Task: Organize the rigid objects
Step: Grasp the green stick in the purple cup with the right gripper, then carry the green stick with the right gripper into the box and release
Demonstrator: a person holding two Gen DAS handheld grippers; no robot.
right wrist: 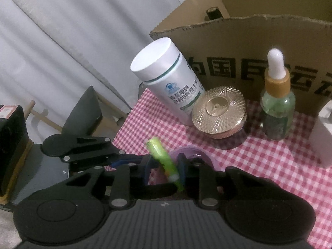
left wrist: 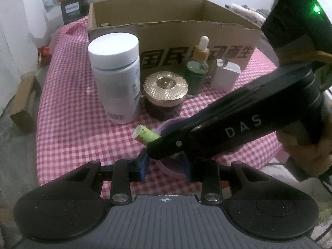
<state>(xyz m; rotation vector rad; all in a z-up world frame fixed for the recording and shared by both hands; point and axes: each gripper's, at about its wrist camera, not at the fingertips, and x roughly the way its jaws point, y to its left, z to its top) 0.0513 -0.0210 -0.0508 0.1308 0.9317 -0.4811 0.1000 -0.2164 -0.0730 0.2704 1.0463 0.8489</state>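
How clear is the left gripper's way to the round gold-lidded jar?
Probably not clear. The right gripper, holding a small green tube, lies across the path just ahead of the left gripper, between it and the round gold-lidded jar.

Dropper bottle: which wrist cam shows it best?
Right wrist: the dropper bottle is near, unblocked and large, standing before the box. Left wrist shows it smaller, farther, but whole.

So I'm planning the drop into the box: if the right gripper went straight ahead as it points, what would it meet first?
Probably the gold-lidded jar, just past the purple lid beneath the right gripper; depth is uncertain. The box stands behind it.
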